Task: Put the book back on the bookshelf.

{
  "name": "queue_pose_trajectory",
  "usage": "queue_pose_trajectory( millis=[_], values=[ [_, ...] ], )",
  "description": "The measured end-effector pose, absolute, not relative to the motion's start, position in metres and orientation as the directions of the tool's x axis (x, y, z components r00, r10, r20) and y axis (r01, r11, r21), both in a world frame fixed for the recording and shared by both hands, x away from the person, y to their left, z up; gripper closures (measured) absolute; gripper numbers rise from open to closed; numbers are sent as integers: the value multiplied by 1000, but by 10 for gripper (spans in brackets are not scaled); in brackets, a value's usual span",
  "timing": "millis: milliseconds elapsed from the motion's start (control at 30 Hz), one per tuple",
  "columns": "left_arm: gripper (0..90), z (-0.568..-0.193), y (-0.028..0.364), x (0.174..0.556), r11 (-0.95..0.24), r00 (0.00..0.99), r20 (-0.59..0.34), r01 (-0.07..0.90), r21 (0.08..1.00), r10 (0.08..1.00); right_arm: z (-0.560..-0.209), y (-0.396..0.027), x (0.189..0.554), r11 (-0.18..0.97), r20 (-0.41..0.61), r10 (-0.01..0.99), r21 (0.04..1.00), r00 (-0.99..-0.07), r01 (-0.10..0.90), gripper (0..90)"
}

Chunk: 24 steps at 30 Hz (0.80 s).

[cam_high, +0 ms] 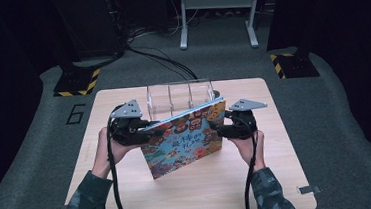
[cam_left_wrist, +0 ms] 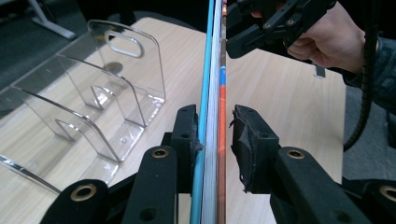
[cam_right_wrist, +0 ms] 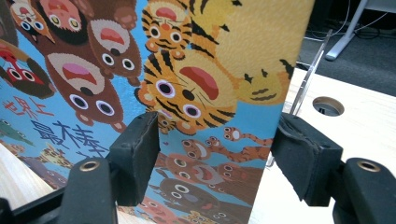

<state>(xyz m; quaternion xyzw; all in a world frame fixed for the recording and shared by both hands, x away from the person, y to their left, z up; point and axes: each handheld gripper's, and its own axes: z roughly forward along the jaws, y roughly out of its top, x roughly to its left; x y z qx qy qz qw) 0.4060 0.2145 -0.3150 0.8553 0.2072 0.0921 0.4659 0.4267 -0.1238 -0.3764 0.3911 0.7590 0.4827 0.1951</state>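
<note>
A picture book (cam_high: pixel 184 139) with cartoon animals on a blue cover stands tilted above the wooden table (cam_high: pixel 191 199), just in front of a clear acrylic rack (cam_high: pixel 180 97). My left gripper (cam_high: pixel 145 130) holds the book's left edge. In the left gripper view its pads (cam_left_wrist: pixel 187 135) press both sides of the book (cam_left_wrist: pixel 212 70). My right gripper (cam_high: pixel 223 126) is at the book's right side. In the right gripper view its jaws stand wide apart (cam_right_wrist: pixel 212 149) facing the cover (cam_right_wrist: pixel 210 70), one finger (cam_right_wrist: pixel 135 154) before the cover, the other past its edge.
The rack (cam_left_wrist: pixel 93 93) has several upright dividers and sits at the table's far middle. A round cable hole (cam_right_wrist: pixel 328 106) lies in the tabletop beside it. A white desk frame (cam_high: pixel 215 2) and black stands with striped bases (cam_high: pixel 76 83) stand on the floor beyond.
</note>
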Motion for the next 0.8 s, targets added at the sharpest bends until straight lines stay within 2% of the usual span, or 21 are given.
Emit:
queue_pose_trajectory(
  millis=[133, 267, 800],
  values=[
    [739, -313, 211, 410, -499, 896, -23, 268, 824, 443, -376, -123, 427, 228, 82, 783, 884, -616, 408, 321],
    [786, -312, 211, 415, -510, 907, -53, 283, 813, 419, -375, -122, 427, 230, 81, 785, 883, -614, 410, 322],
    [789, -310, 203, 421, -548, 912, -61, 296, 782, 405, -376, -121, 427, 220, 82, 792, 886, -605, 408, 326]
  ],
)
